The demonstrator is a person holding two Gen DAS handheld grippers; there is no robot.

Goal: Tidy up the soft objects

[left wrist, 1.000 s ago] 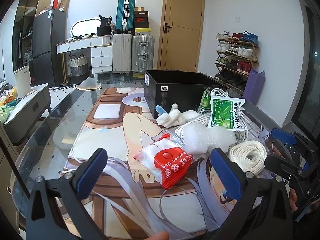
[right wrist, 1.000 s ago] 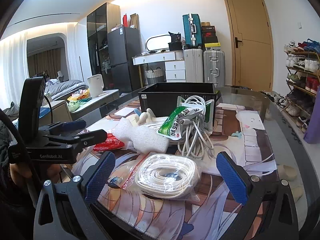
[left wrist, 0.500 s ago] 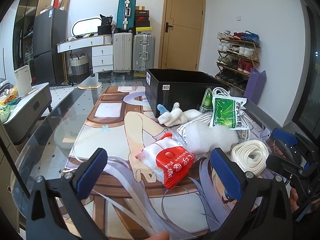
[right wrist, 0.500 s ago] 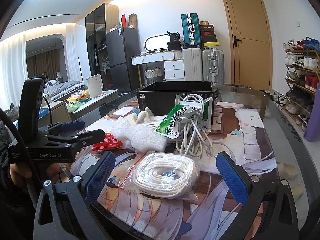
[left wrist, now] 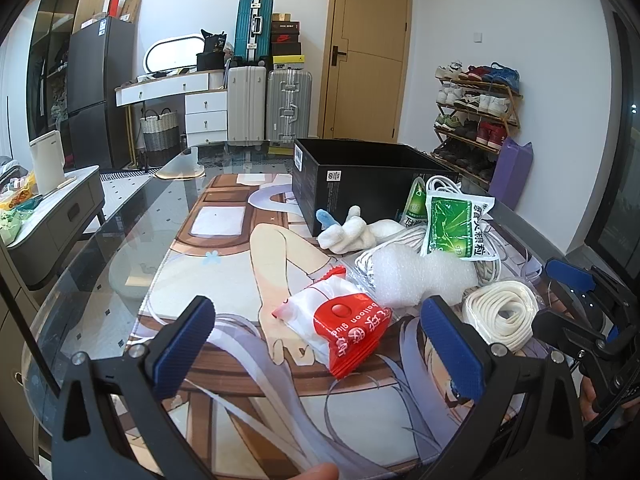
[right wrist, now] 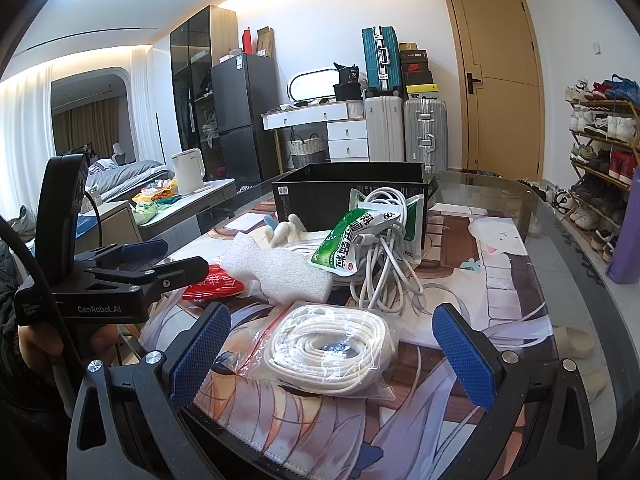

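Hovering: both claws hang over the near edge of the surface [right wrist: 520,200], nothing gripped yet.
Left claw [left wrist: 320,336]: spread wide, empty; red balloon packet [left wrist: 344,324] lies between its pads at 12 o'clock, not touched.
Right claw [right wrist: 332,348]: spread wide, empty; bagged white rope coil [right wrist: 332,344] sits at 12 o'clock between the pads, no contact visible.
Soft pile: foam piece [right wrist: 276,268], plush toy [left wrist: 352,232], green sachet [right wrist: 352,244] and white cable bundle [right wrist: 384,256] heaped past the rope, just in front of the black box [right wrist: 348,184].
Black box: open top, at 12 o'clock on the surface; judged the likely destination.
Risk, rope: pads may pinch only the loose plastic bag, which could slip or tear when lifted.
Risk, packet: glossy wrapper could skid on the printed mat [left wrist: 240,248] under a shallow closing.
Risk, pile: cable loops drape over the sachet; pulling one may drag the other.
Risk, claws: they work close together; a sideways reach could knock them.
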